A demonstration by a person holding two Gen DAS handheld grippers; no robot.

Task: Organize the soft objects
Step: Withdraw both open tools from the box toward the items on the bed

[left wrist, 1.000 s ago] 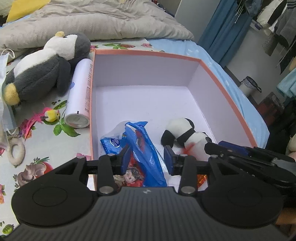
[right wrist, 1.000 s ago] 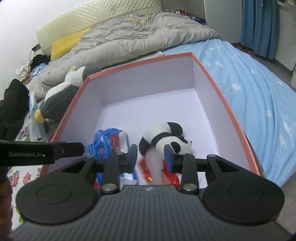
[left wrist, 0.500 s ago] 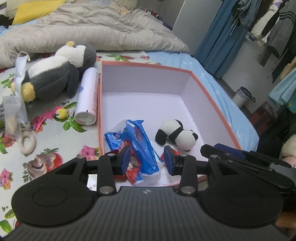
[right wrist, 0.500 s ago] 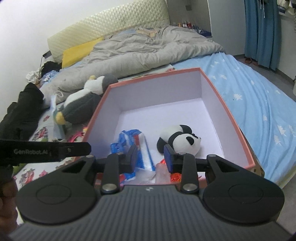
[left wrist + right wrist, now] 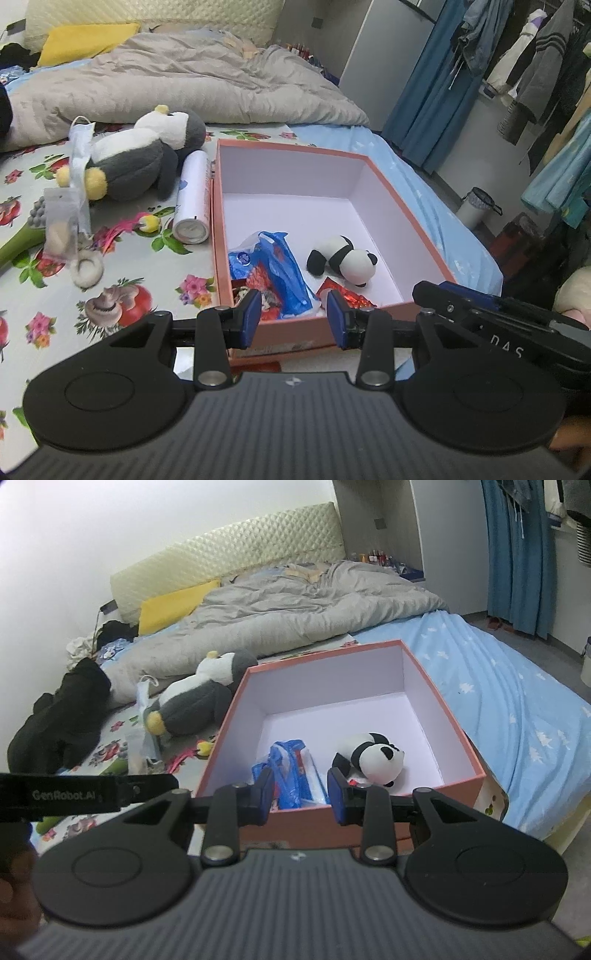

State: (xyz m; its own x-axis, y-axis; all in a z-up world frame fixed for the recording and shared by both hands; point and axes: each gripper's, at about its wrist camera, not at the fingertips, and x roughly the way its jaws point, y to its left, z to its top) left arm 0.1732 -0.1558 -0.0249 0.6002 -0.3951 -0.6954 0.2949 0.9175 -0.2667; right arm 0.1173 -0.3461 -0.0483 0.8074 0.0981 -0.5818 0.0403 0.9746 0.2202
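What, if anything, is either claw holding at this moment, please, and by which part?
Nothing is held. The left claw and the right claw both stand open and empty above the near edge of the pink cardboard box.

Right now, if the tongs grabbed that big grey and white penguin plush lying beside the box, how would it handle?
The penguin plush looks stuffed and soft, so it would probably squash under the pads and sag at the ends. It is likely light for its bulk. Lying on its side on the floral sheet, it should slide or flop when pushed rather than roll, unlike the white can next to it.
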